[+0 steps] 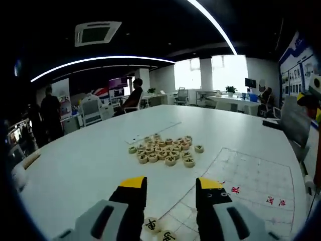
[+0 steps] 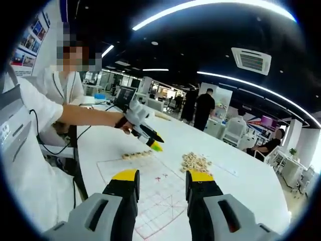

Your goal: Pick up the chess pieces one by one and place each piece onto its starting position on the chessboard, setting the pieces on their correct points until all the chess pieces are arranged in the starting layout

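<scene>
At twelve o'clock from the empty, wide-open left gripper (image 1: pixel 170 188) lies the pile of chess pieces (image 1: pixel 165 149), so the next move is probably reaching there for one piece.

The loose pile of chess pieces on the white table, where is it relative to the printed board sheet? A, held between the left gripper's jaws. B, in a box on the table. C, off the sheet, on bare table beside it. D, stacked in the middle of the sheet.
C: the pile of chess pieces lies on the bare table, beyond the edge of the board sheet.
</scene>
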Action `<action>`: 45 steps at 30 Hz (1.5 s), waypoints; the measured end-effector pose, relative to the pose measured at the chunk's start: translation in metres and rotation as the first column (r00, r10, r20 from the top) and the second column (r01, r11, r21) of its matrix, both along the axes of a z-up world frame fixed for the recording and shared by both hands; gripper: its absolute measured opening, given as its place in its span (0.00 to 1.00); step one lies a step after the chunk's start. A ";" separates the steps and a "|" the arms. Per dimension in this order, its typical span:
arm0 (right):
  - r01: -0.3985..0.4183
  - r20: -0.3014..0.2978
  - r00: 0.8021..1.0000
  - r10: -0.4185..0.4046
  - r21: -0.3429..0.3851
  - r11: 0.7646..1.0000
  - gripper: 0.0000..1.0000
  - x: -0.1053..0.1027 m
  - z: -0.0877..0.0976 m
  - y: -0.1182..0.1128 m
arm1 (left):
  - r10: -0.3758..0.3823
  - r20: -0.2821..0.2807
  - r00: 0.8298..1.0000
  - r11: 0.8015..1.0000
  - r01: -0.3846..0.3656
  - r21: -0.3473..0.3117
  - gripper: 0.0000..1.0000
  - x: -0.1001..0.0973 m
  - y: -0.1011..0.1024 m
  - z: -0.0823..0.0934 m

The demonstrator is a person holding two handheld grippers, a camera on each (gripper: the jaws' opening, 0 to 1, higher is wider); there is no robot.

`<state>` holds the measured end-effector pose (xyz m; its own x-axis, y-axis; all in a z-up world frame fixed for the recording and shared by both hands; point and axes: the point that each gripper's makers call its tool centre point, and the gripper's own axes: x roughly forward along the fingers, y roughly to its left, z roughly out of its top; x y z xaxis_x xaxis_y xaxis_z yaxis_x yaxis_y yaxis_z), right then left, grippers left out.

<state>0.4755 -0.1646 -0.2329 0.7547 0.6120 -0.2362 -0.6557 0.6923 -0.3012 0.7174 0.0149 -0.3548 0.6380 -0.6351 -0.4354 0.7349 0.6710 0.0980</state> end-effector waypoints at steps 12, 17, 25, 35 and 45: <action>0.012 0.000 1.000 -0.012 0.005 1.000 0.38 0.002 0.000 -0.004 | 0.067 -0.049 0.997 0.998 -0.068 -0.018 0.30 0.062 -0.025 -0.038; 0.005 -0.004 1.000 -0.005 -0.001 1.000 0.38 0.001 -0.002 -0.002 | 0.074 -0.036 0.997 0.997 -0.074 0.012 0.26 0.078 -0.040 -0.036; -0.004 0.002 1.000 0.004 0.000 1.000 0.38 0.000 0.000 0.000 | 0.085 -0.047 0.995 0.996 -0.084 0.016 0.25 0.093 -0.062 -0.039; -0.001 0.012 1.000 0.001 0.006 1.000 0.38 -0.002 0.003 -0.004 | 0.144 -0.082 0.986 0.990 -0.144 0.007 0.25 0.111 -0.059 -0.050; -0.003 0.006 1.000 0.003 0.004 1.000 0.38 0.000 0.000 -0.001 | 0.154 -0.094 0.984 0.988 -0.156 -0.011 0.19 0.113 -0.054 -0.050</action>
<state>0.4752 -0.1655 -0.2328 0.7544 0.6151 -0.2293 -0.6559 0.6915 -0.3028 0.8306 -0.0393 -0.4050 0.6871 -0.5399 -0.4862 0.6270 0.7787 0.0212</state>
